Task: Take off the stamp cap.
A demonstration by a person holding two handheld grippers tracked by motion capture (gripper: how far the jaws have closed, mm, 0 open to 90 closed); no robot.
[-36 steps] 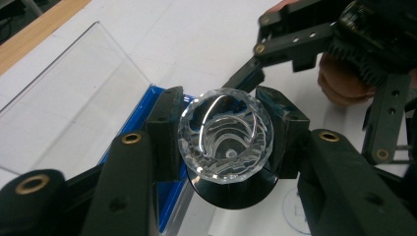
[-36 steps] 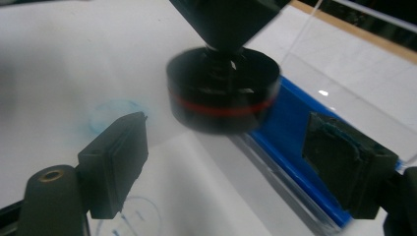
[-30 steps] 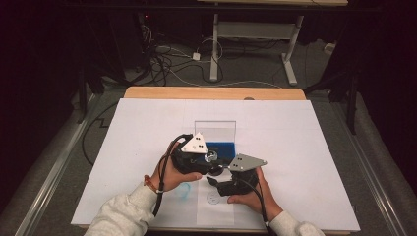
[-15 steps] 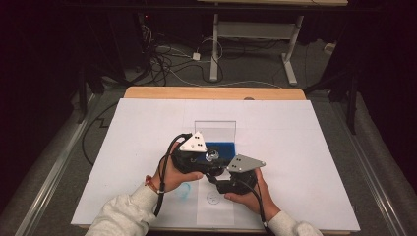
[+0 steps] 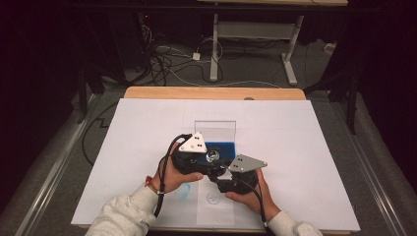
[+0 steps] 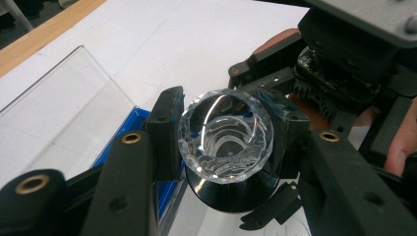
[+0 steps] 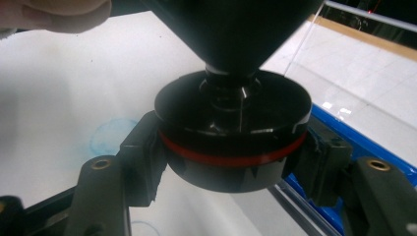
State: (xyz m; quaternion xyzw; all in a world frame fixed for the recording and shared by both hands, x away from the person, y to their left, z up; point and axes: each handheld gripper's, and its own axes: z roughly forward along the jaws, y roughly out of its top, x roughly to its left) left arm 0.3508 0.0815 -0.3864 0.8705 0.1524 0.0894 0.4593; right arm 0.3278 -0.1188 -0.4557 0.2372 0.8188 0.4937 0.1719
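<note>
A clear faceted glass piece (image 6: 225,140), shaped like a small cup with a scalloped rim and an open mouth, is held above the white table sheet (image 5: 305,142) near its middle, in front of the person. It is pinched across its rim by the left gripper (image 6: 223,129), whose jaws are pressed against its two sides. Beneath the glass a round black base (image 7: 231,130) is seen, ringed by a thin red band (image 7: 231,156) and joined at its top to a narrow neck under a dark cone. This base is clamped at both flanks by the right gripper (image 7: 230,164); its jaws have just been closing, with the base between them.

In the high view the two grippers are found touching nose to nose, the left gripper (image 5: 196,156) a little farther from the person than the right gripper (image 5: 231,181). Just behind them a blue tray (image 5: 222,148) with an upright clear panel (image 5: 215,129) is set, so little room is left on that side. Faint blue circles (image 5: 212,197) are marked on the sheet just before the hands. Wide bare sheet lies to the left and right, and the wooden table edge (image 5: 211,93) runs well beyond the panel.
</note>
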